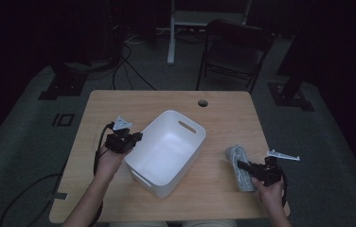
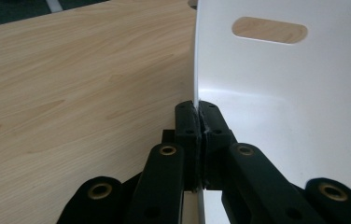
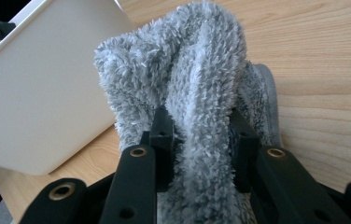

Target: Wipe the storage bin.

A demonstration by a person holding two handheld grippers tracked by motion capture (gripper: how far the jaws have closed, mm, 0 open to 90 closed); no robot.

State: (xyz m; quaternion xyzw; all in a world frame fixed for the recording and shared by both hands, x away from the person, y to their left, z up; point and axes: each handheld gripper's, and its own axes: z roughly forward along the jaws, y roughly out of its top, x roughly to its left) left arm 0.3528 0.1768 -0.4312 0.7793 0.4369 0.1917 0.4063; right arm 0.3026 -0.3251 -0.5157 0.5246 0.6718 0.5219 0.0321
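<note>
Two claws, two holds: one steadies the bin, one grips the towel.
Left claw (image 1: 136, 137) is clamped on the near-left wall of the white plastic bin (image 1: 185, 142), seemingly to keep it from sliding on the desk (image 1: 119, 101); the left gripper view shows the wall pinched thin between the pads. Right claw (image 1: 241, 164) is closed on a fluffy grey towel (image 3: 197, 60) lying just right of the bin, bunched between its jaws, probably ready to lift into the bin.

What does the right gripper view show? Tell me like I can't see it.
The right gripper squeezes a fluffy grey towel between its black jaws. The towel lies on a wooden table, with a white bin at left.
</note>
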